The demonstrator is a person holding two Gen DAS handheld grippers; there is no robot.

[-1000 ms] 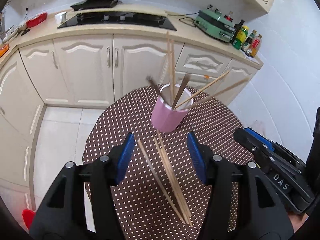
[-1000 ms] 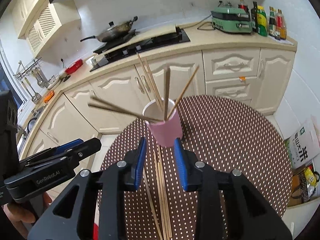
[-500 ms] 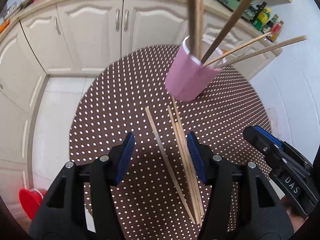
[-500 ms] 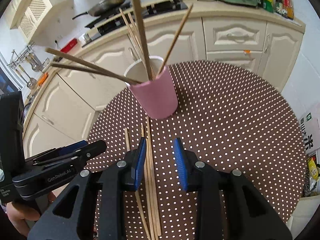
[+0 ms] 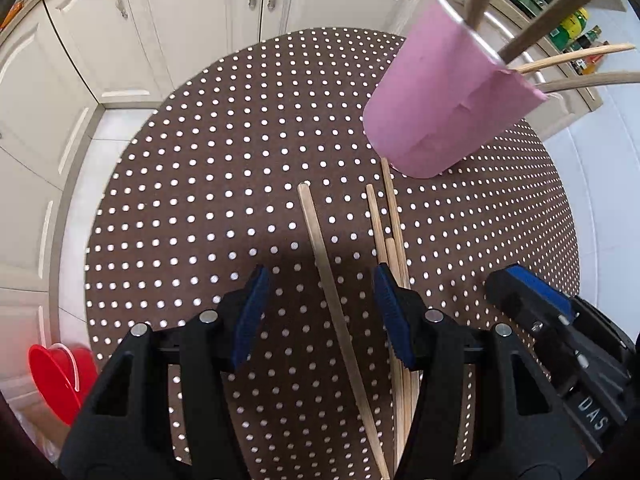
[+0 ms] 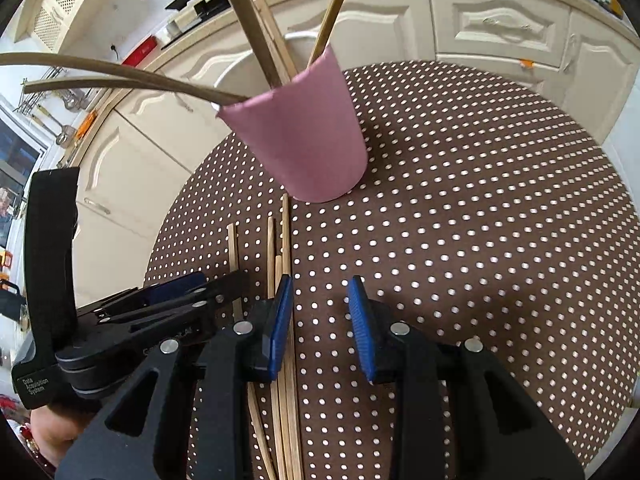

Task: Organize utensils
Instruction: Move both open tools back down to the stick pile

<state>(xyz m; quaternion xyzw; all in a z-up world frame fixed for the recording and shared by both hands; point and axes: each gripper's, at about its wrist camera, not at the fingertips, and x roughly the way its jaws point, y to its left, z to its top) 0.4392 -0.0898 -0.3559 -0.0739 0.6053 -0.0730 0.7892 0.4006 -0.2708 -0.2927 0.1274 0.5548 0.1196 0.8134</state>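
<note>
Chopsticks are what I am after, and since a second ago both my hands have dropped from cup height to just above the round brown surface with white polka dots point(image 5: 192, 208). Working left to right: my left hand-held gripper point(image 5: 320, 312) has just been closing a little, yet its blue pads remain clearly apart and bear on nothing, with the single loose pale wooden chopstick point(image 5: 320, 256) now lying between them. Just to its right lies the bundle of three thin bamboo chopsticks point(image 5: 390, 220), their far tips almost at the base of the tall pink cup holding several upright chopsticks point(image 5: 440, 112). My right hand-held gripper point(image 6: 320, 312) hangs empty, jaws narrowly parted, its left pad right beside that bundle, which runs just outside the gap. I judge the descent sets up a pick-up, the left hand better placed than the right.
</note>
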